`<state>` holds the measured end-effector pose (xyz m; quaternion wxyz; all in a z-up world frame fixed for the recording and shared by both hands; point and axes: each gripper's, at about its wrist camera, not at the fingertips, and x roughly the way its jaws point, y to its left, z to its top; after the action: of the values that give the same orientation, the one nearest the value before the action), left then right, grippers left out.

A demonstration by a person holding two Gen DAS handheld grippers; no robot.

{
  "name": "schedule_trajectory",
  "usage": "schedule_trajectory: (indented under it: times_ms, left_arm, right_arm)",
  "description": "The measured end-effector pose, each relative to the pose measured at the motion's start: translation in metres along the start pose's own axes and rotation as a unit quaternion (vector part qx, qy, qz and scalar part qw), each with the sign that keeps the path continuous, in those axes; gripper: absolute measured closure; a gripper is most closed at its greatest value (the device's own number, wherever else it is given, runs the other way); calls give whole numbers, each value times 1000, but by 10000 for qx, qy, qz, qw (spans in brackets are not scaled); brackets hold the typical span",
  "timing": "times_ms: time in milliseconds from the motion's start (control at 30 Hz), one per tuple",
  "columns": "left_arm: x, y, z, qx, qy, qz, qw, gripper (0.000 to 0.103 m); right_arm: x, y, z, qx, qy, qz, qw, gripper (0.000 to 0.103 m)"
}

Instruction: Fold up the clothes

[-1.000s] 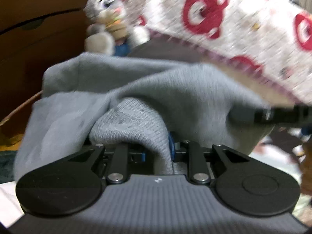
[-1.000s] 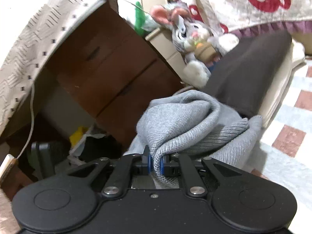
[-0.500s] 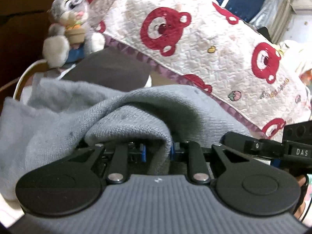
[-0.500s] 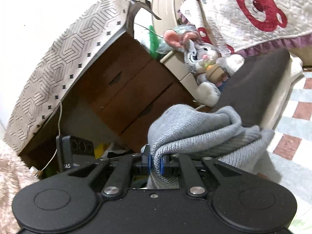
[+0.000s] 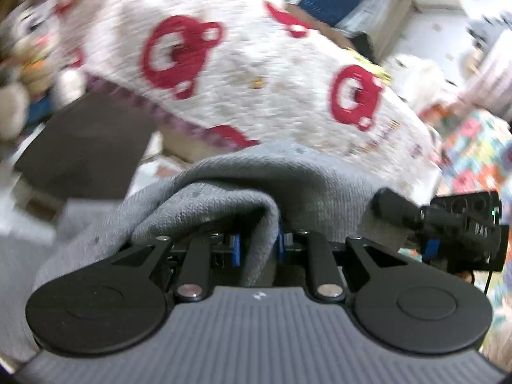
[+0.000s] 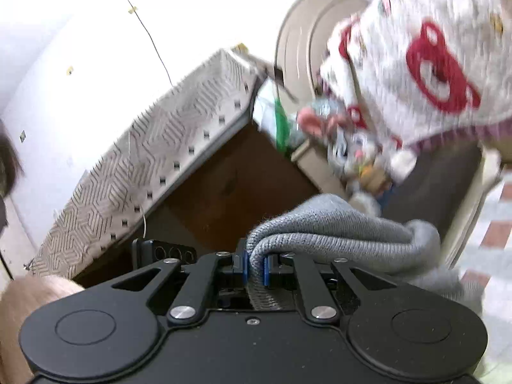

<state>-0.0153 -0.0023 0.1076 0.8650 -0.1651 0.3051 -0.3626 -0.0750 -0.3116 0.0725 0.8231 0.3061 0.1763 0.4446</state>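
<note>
A grey knit garment [image 5: 288,176] hangs in the air between both grippers. My left gripper [image 5: 257,246] is shut on a thick bunched fold of it, the cloth draping over and in front of the blue pads. My right gripper [image 6: 255,264] is shut on a ribbed edge of the same grey garment [image 6: 336,227], which arches off to the right. In the left wrist view the right gripper [image 5: 460,224] shows at the right edge, level with mine. Most of the garment hangs below, out of sight.
A white quilt with red bears [image 5: 243,73] covers furniture behind. A plush rabbit [image 6: 355,147] sits beside a dark cushion [image 5: 83,150]. A brown wooden cabinet [image 6: 230,188] under a patterned cloth [image 6: 153,150] stands left. Checked floor mat [image 6: 492,236] at right.
Both grippers have risen with the grey garment, lifting it off the surface. The views tilted upward: more quilt and window behind on the left, more wall and cabinet top on the right.
</note>
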Motion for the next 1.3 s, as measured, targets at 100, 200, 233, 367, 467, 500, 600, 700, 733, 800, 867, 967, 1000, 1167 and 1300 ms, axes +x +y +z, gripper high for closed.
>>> schedule_trajectory:
  times_ms: [100,200,233,367,467,500,600,700,733,800,867,967,1000,1167,1300]
  left_arm:
    - [18,-30,15,387,79,-238,9989,86]
    - [35,-68,31,881,-38,-498,9949,86]
    - [40,-80,36,1001,-98,-625,9930,86]
    - [55,-123,48,1316,-393,-1186,9834,86]
    - [78,-134,32,1511,-733,-919,9815,64]
    - [91,-133,22,1584,-606,-548,9840,55]
    - [125,-111,-9,1404,112,263,9897,47]
    - [154,-77,-41,944,905,738,9887,47]
    - [156,-65,-49,744,1065,786,9884,47]
    - [156,-40,-64,315,1315,810,9875,47]
    - [156,-22,-76,172,1429,907,9854,47]
    - [160,4,-97,-88,1604,1028,9816,47]
    - [162,12,-104,-186,1653,1047,9805,47]
    - [171,27,-123,-473,1750,966,9787,47]
    - [172,23,-131,-360,1727,632,9823,44]
  right_arm:
    - [-24,18,15,-343,-355,-455,9977,91]
    - [-49,41,28,-750,-722,-1051,9890,91]
    - [-58,47,32,-811,-820,-1130,9869,91]
    - [-102,72,45,-1315,-1302,-1532,9707,91]
    - [-134,58,45,-1607,-1452,-2553,9423,91]
    - [-140,47,44,-1648,-1366,-3077,9271,91]
    - [-149,-27,31,-722,-532,-5002,8612,87]
    - [-168,-94,3,305,-33,-5624,8263,85]
    - [-172,-101,-6,340,-11,-5708,8204,85]
    - [-175,-107,-18,357,72,-5646,8245,81]
    - [-179,-110,-24,381,165,-5474,8358,67]
    - [-171,-113,-31,340,458,-5178,8536,57]
    - [-166,-115,-33,294,558,-5102,8577,56]
    - [-139,-113,-49,210,1047,-4656,8785,53]
    - [-115,-112,-68,382,1335,-4393,8876,42]
